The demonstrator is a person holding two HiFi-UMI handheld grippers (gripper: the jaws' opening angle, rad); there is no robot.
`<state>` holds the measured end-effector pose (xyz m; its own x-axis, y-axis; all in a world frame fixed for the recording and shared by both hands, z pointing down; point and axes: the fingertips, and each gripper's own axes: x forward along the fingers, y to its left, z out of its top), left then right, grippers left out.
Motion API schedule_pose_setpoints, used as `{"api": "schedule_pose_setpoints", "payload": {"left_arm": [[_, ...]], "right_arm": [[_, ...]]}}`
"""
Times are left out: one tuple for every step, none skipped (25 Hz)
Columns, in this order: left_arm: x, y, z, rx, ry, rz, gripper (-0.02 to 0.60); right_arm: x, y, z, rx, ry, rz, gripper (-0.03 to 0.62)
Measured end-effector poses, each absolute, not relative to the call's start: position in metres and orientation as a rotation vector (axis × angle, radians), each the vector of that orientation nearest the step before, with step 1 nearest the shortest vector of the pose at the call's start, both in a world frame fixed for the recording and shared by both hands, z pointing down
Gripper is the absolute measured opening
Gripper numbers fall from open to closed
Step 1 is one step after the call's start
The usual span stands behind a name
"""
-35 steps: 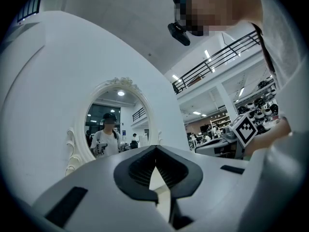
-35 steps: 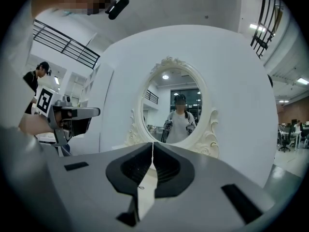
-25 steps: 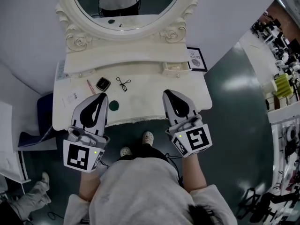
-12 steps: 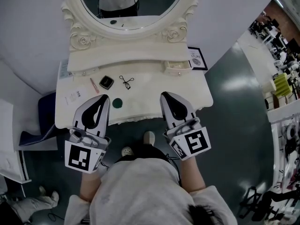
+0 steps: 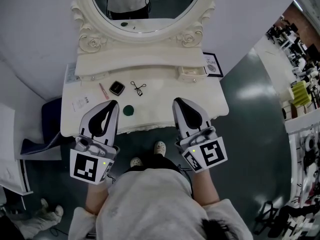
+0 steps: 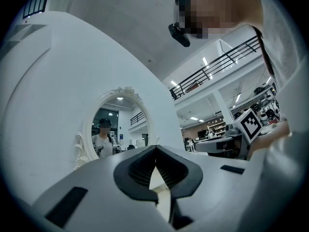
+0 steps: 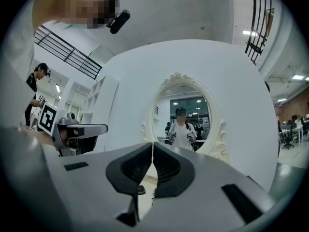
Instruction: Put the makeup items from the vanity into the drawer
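Observation:
On the white vanity top [image 5: 165, 96] lie a pink pencil [image 5: 103, 90], a black square compact [image 5: 117, 88], a black eyelash curler [image 5: 139, 88] and a dark green round item [image 5: 129, 110]. A small drawer [image 5: 192, 72] at the back right stands slightly pulled out. My left gripper [image 5: 111, 104] hovers over the front left edge, just left of the green item, shut and empty. Over the front right edge my right gripper [image 5: 178, 102] is also shut and empty. In the gripper views the left jaws [image 6: 155, 149] and right jaws [image 7: 152, 145] meet at their tips and point toward the oval mirror [image 7: 182, 117].
A framed card [image 5: 212, 64] leans at the vanity's back right and a white paper card [image 5: 80, 102] lies at its left. A dark blue seat [image 5: 47, 119] stands left of the vanity. The person's shoes [image 5: 160, 147] are just below the front edge.
The vanity has slid a little lower and to the right in the head view. Both grippers stay shut and keep about the same places at the front edge.

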<state>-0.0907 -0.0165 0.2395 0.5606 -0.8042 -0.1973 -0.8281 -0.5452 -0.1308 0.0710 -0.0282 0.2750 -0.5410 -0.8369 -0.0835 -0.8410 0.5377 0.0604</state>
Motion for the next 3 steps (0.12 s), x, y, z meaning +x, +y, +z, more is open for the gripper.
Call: {"api": "schedule_pose_setpoints", "payload": {"left_arm": [[-0.0912,-0.0167,0.2394,-2.586,1.371,0.169,0.014],[-0.0917,-0.017,0.2392,-2.586,1.371,0.17,0.014],[-0.0922,-0.0172,0.2391,-2.587,1.37,0.172,0.015]], "right_arm": [[0.0707,-0.028,0.2742,-1.483,2.713,0.145,0.023],[0.0703,-0.0279,0.2735,-1.483,2.711,0.146,0.023],[0.0698,-0.0278,0.2728,-1.484,2.709,0.147,0.023]]}}
